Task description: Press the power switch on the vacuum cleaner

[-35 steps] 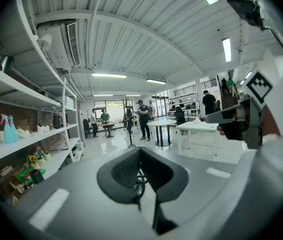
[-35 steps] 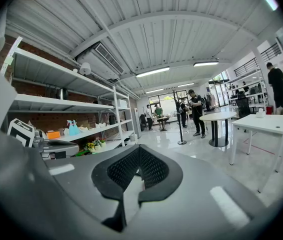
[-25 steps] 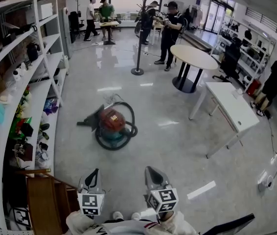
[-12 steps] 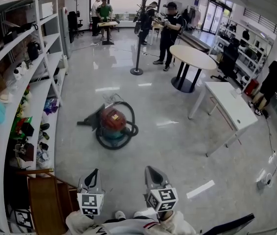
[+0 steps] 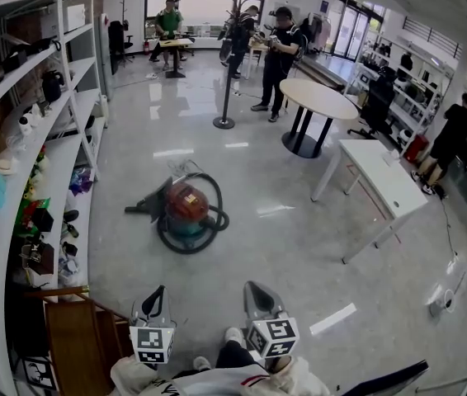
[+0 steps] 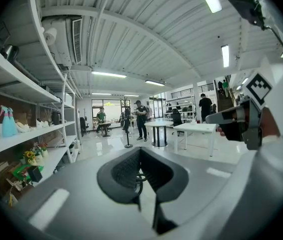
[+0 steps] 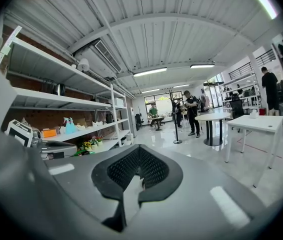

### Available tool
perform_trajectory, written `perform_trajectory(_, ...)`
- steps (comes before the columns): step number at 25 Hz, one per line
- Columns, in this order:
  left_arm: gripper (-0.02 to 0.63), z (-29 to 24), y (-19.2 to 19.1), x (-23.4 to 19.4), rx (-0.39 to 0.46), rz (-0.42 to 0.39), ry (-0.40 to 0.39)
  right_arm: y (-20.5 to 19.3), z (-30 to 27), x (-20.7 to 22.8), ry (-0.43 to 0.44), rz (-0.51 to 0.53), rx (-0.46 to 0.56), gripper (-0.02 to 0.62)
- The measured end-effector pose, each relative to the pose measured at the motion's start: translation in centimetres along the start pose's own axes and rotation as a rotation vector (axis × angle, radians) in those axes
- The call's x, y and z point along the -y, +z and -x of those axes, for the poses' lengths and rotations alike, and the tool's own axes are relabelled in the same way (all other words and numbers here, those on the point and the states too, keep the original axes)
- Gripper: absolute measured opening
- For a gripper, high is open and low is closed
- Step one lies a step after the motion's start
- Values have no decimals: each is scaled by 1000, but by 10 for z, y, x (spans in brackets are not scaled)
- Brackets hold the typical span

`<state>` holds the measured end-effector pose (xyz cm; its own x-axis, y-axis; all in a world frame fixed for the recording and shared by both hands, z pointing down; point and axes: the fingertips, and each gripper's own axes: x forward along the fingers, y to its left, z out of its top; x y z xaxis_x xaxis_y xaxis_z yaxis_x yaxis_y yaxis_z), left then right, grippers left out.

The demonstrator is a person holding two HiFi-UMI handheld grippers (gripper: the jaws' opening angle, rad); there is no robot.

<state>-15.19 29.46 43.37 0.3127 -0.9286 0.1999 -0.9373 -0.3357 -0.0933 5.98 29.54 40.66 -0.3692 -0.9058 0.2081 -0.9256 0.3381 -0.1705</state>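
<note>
Head view: from the person's head, high over the floor, facing forward and steeply down; the left gripper (image 5: 153, 302) and right gripper (image 5: 261, 299) sit near at the bottom edge, and the vacuum cleaner (image 5: 186, 209) lies farther off, mid-frame.
Left gripper view: mounted on the left gripper, looking along its 2 jaws, low and about level across the room; the jaws loom close at lower centre, and the right gripper shows at the right edge.
Right gripper view: mounted on the right gripper, same low, level facing; its jaws are close at lower centre.
Shared by all 3: the shelves (image 5: 19, 85) at left, the round table (image 5: 324, 97), the white table (image 5: 382, 180) and the standing person in black (image 5: 279, 48).
</note>
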Motion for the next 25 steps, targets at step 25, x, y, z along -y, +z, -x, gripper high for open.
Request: perform_trajectory(25,0,-38,2,-27,-13,2,36,9,-58,7,44,7,7,0)
